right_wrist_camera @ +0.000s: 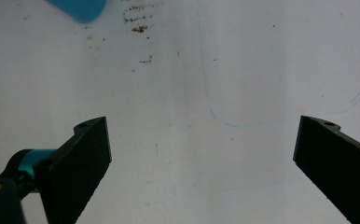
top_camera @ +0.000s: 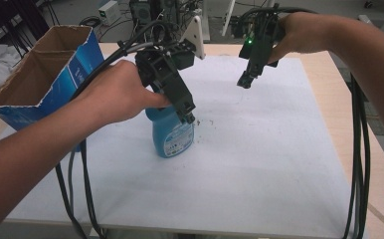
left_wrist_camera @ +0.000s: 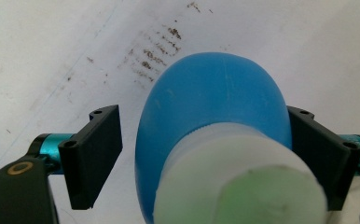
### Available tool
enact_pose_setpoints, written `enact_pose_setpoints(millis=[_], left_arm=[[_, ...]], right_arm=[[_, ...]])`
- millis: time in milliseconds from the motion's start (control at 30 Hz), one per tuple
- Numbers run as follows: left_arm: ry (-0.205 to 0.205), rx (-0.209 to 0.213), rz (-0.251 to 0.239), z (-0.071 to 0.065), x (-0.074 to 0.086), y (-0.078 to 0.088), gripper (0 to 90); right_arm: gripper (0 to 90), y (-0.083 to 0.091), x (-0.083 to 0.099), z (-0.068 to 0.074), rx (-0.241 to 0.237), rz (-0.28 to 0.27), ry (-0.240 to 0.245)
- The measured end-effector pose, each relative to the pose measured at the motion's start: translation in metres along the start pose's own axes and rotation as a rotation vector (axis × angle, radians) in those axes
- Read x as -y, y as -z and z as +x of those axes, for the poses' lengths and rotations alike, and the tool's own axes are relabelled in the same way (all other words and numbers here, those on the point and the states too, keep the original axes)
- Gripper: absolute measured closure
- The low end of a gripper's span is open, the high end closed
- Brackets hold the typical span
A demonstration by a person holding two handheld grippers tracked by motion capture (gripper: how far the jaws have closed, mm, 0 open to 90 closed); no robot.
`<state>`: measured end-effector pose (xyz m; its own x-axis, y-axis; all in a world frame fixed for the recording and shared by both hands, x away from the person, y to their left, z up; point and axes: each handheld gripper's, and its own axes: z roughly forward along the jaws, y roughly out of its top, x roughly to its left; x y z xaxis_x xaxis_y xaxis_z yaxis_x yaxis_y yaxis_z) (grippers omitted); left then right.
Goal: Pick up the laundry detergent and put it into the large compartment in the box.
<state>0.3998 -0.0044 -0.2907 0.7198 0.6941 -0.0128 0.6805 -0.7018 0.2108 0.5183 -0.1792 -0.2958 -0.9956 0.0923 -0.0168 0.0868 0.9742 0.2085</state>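
A blue plastic bottle [top_camera: 172, 134] with a white label stands upright on the white mat [top_camera: 259, 164]. My left gripper [top_camera: 186, 115] hangs over its top. In the left gripper view the bottle [left_wrist_camera: 215, 102] and its white cap [left_wrist_camera: 234, 182] sit between the jaws of my left gripper [left_wrist_camera: 204, 114]. That gripper is open. Its left jaw stands a little off the bottle, and its right jaw lies right at the bottle's side. My right gripper [top_camera: 245, 79] hovers above the far middle of the mat, held wide open [right_wrist_camera: 205, 123] with nothing in it. An edge of the bottle [right_wrist_camera: 78, 9] shows at the top left.
An open blue-and-brown cardboard box [top_camera: 46, 74] stands tilted at the table's left edge. Brown smudges [left_wrist_camera: 157, 51] mark the mat just beyond the bottle. Cables [top_camera: 359, 149] hang down the right side. Equipment clutters the far edge of the table.
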Motion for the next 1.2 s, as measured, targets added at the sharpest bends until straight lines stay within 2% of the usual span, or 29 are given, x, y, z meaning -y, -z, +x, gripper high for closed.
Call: enact_pose_setpoints(millis=[433, 767, 1000, 1100, 1200], left_arm=[[0.002, 0.002, -0.003, 0.000, 0.001, -0.002, 24.1], [-0.003, 0.015, -0.012, -0.001, 0.001, 0.000, 37.1], [0.001, 0.014, -0.001, 0.000, 0.001, 0.001, 37.6], [-0.011, 0.020, 0.014, 0.002, 0.003, 0.009, 37.6], [-0.018, 0.029, 0.007, 0.006, 0.004, 0.027, 37.6]], right_arm=[[3.2, -0.001, -0.001, 0.000, -0.001, -0.004, 0.001], [3.2, 0.001, 0.000, -0.001, 0.003, -0.002, 0.005], [3.2, 0.001, 0.000, 0.000, 0.004, -0.001, 0.002], [3.2, 0.003, 0.000, 0.001, 0.006, 0.002, 0.003], [3.2, 0.004, 0.002, 0.001, 0.009, 0.002, -0.005]])
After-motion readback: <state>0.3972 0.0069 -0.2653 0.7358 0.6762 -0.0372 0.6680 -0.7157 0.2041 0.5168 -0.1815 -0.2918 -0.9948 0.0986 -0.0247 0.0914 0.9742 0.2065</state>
